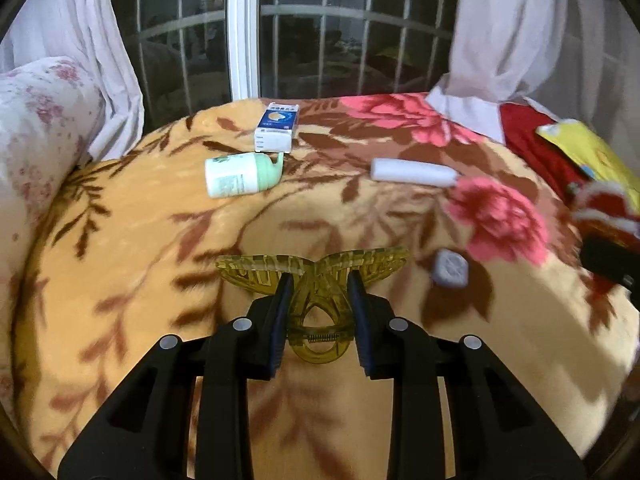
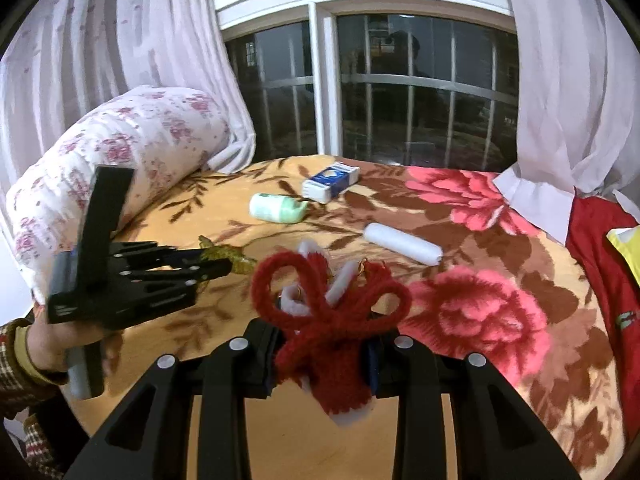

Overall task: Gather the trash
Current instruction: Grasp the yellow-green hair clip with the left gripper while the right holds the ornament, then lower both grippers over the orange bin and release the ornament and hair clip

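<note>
Two grips full: your left gripper clamps the yellow hair claw, rigid, brittle plastic, held at its hinge; your right gripper clenches the soft, light red yarn ornament. Beyond, lotion bottle, medicine box and white roll lie apart on open blanket.

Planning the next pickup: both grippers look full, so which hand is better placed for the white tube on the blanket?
Neither yet: the left gripper grips the yellow hair clip and the right gripper the red yarn ornament. Once emptied, probably right: the white tube lies right of center.
</note>
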Demonstrator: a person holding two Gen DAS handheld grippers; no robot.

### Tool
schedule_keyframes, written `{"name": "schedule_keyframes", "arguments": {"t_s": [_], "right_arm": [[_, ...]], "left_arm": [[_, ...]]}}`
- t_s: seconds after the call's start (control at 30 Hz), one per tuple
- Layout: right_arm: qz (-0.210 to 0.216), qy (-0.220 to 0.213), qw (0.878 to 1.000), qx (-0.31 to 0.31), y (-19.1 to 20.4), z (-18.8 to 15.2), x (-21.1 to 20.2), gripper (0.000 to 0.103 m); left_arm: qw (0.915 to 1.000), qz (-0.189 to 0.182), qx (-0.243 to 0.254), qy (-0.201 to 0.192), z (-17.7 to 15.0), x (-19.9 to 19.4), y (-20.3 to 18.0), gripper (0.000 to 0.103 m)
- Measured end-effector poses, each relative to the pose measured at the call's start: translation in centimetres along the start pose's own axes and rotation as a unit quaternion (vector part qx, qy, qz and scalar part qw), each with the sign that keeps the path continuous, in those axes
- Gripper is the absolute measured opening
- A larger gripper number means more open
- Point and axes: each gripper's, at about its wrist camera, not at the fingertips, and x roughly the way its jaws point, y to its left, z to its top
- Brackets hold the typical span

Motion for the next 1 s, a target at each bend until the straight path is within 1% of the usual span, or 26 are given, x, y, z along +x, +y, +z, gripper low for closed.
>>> {"name": "schedule_keyframes", "arguments": {"t_s": [0.13,0.2,0.3,0.43,0.5,0.6,0.73,0.8,0.87,1.0], "right_arm": [[0.019,0.003,1.0,-0.011,3.1,-1.1,-2.1,0.032],[0.031,0.006,0.999,-0.017,4.8,-2.0,-3.4,0.032],[0.05,0.012,0.998,-0.027,7.6,-4.2,-5.7,0.032],[0.084,0.033,0.996,-0.028,10.9,-8.2,-8.1,0.032],[0.101,0.05,0.993,-0.022,12.1,-9.9,-8.6,0.032],[0.12,0.087,0.989,-0.017,13.9,-13.2,-8.7,0.032],[0.139,0.146,0.979,-0.004,15.6,-17.7,-7.3,0.032],[0.14,0.165,0.976,0.001,16.0,-19.3,-6.7,0.032],[0.144,0.189,0.971,0.006,16.4,-21.0,-5.9,0.032],[0.146,0.225,0.963,0.001,17.3,-23.5,-4.8,0.033]], "left_arm": [[0.9997,-0.014,0.02,0.001,-2.8,-5.3,-0.4,0.028],[0.9991,-0.022,0.036,0.004,-4.9,-8.1,-0.7,0.028],[0.9983,-0.035,0.045,0.014,-8.1,-11.1,-0.9,0.028],[0.9966,-0.058,0.046,0.037,-13.6,-14.5,-1.1,0.028],[0.995,-0.068,0.046,0.056,-16.2,-15.2,-1.1,0.028],[0.9926,-0.074,0.047,0.084,-19.6,-15.6,-1.5,0.028],[0.9861,-0.087,0.042,0.136,-24.1,-15.0,-2.0,0.028],[0.9836,-0.089,0.035,0.152,-25.4,-14.5,-2.0,0.028],[0.9793,-0.094,0.031,0.177,-27.1,-13.8,-2.1,0.028],[0.9727,-0.098,0.033,0.208,-28.9,-12.8,-2.6,0.028]]}}
